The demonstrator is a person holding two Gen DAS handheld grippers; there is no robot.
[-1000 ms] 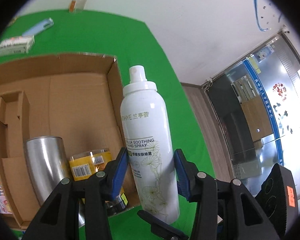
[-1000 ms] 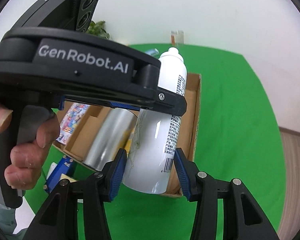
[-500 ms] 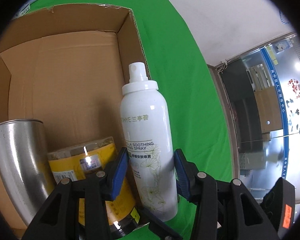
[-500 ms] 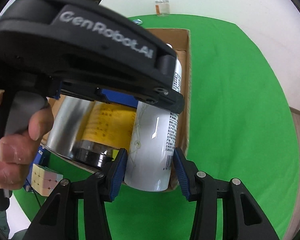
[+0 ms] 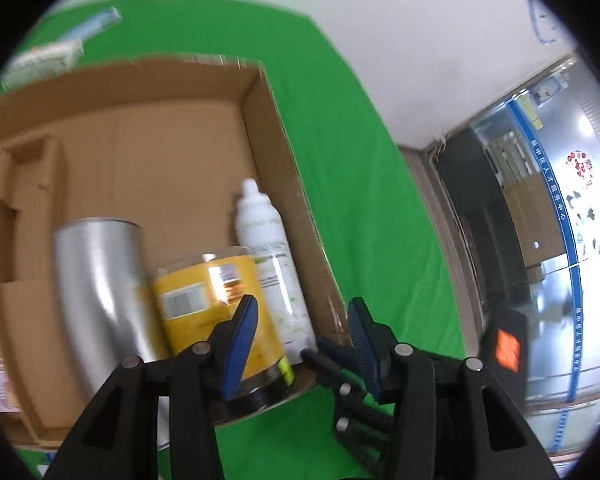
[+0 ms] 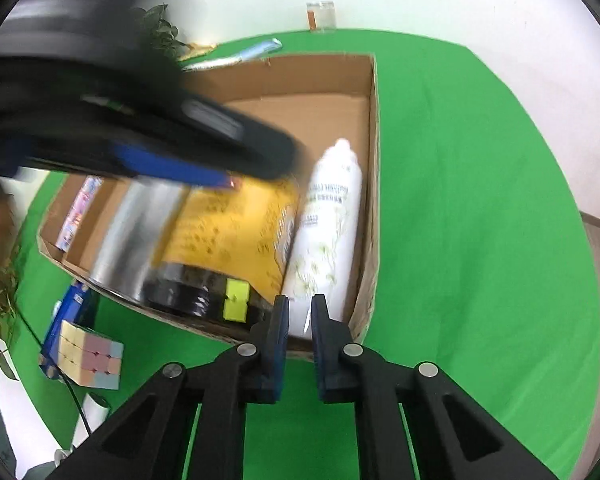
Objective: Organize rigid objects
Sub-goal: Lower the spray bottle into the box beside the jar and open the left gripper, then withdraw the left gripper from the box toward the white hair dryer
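A white spray bottle (image 5: 268, 256) (image 6: 328, 232) rests inside the cardboard box (image 5: 140, 152) (image 6: 300, 92) along its right wall, nozzle pointing to the far side. Beside it are a yellow can (image 5: 204, 300) (image 6: 228, 232) and a silver tumbler (image 5: 100, 280) (image 6: 128, 232). My left gripper (image 5: 300, 308) hovers over the box's near right corner, open, with nothing between its blue pads. It shows as a dark blur (image 6: 140, 120) in the right wrist view. My right gripper (image 6: 300, 304) is shut and empty just before the bottle's base.
A pastel puzzle cube (image 6: 90, 360) and a blue item (image 6: 66, 312) lie on the green cloth left of the box. A small carton (image 5: 44, 60), a tube (image 5: 96, 26) and a glass (image 6: 322, 16) sit beyond it. A printed booklet (image 6: 80, 212) lies in the box's left side.
The bottle, held between both grippers' jaws before, now rests in the box, free of both. The right jaws have closed. The left gripper has drawn back.
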